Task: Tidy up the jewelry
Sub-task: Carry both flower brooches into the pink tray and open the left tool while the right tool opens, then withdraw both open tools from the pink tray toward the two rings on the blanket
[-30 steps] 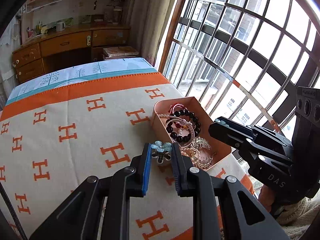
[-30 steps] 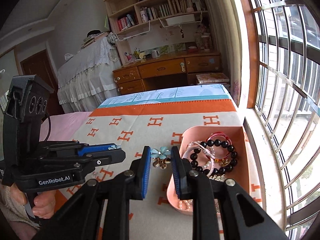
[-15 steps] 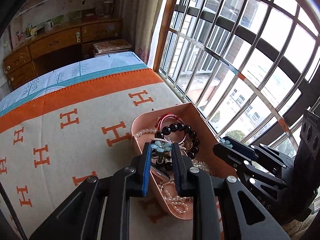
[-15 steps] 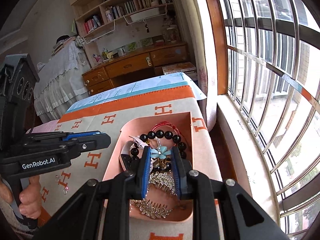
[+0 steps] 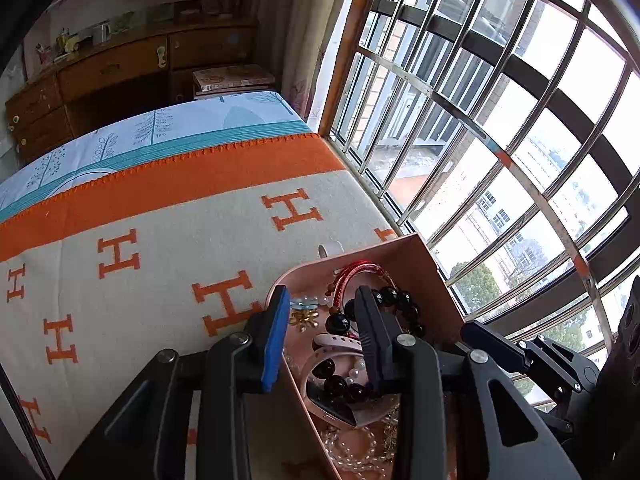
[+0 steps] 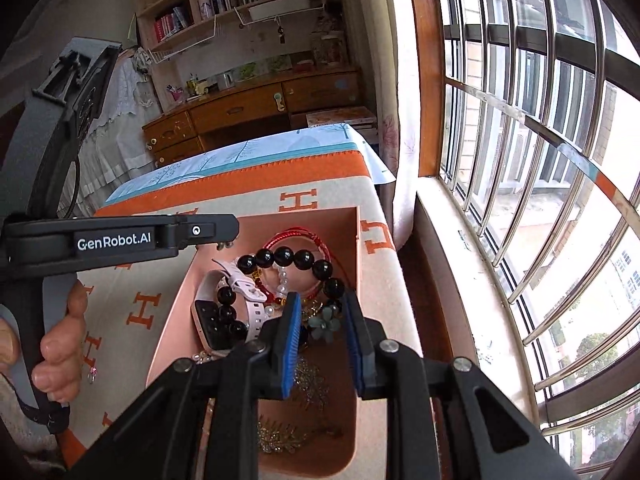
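Observation:
A pink tray (image 5: 430, 280) (image 6: 362, 240) sits on the H-patterned blanket by the window. It holds a black bead bracelet (image 6: 294, 258), a red cord bracelet (image 5: 356, 270), a pink watch (image 6: 224, 312), pearls and gold hair combs (image 6: 280, 438). A blue flower brooch (image 6: 326, 322) (image 5: 304, 303) lies loose in the tray. My right gripper (image 6: 320, 320) is open above it, jaws on either side. My left gripper (image 5: 322, 320) is open and straddles the tray's left wall.
The blanket (image 5: 160, 248) covers the table beside the barred window (image 5: 500, 120). A small earring (image 6: 92, 374) lies on the blanket left of the tray. A white ring (image 5: 330, 249) lies just beyond the tray. A wooden desk (image 6: 248, 108) stands behind.
Both grippers moved over the tray and opened. The flower brooch, held between shut fingers earlier, now lies loose in the tray.

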A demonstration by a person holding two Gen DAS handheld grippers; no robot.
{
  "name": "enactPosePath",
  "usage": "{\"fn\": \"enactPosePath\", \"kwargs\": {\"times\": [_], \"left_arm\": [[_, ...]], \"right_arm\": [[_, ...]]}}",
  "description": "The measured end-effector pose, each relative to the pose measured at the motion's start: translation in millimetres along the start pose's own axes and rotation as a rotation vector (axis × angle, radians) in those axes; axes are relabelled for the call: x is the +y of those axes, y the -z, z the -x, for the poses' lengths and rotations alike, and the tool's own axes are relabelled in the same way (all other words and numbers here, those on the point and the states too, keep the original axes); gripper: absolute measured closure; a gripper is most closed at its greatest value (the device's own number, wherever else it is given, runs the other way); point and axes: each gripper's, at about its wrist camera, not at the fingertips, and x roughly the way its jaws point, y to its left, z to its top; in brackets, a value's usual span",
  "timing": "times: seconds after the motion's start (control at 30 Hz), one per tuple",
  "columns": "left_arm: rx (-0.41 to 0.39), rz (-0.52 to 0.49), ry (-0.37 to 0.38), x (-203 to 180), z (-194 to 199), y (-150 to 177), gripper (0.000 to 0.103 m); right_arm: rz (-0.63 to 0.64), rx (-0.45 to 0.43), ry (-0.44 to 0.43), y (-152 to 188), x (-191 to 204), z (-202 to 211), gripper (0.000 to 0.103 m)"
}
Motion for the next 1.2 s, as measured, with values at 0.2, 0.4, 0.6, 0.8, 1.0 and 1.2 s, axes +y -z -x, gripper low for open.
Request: {"fn": "enactPosePath", "kwargs": {"times": [0.2, 0.4, 0.6, 0.8, 1.0, 1.2], "left_arm": [[-0.056, 0.012, -0.012, -0.8, 15.2, 4.4, 0.037], [-0.071, 0.054, -0.037, 4.7, 29.9, 17.0, 0.025], [-0.05, 0.086, -0.082, 12.9, 42.4, 35.9, 0.024], [-0.069, 0.09, -0.135, 17.7, 62.4, 53.3, 0.024], [-0.096, 0.084, -0.167, 18.9, 86.0, 65.4, 0.024], [-0.128, 0.107, -0.182, 27.2, 113.3, 77.5, 0.023]], "right_arm": [[-0.017, -0.013, -0.031, -0.5, 0.3, 3.4, 0.077], [-0.021, -0.018, -0.058, 1.1, 6.2, 6.8, 0.077], [-0.048, 0.0, -0.095, 2.5, 9.0, 8.5, 0.077], [-0.072, -0.003, -0.097, 1.5, 12.5, 16.0, 0.077], [-0.089, -0.022, -0.104, 1.2, 21.1, 30.1, 0.077], [-0.095, -0.046, -0.114, 1.0, 33.7, 45.5, 0.077]]}}
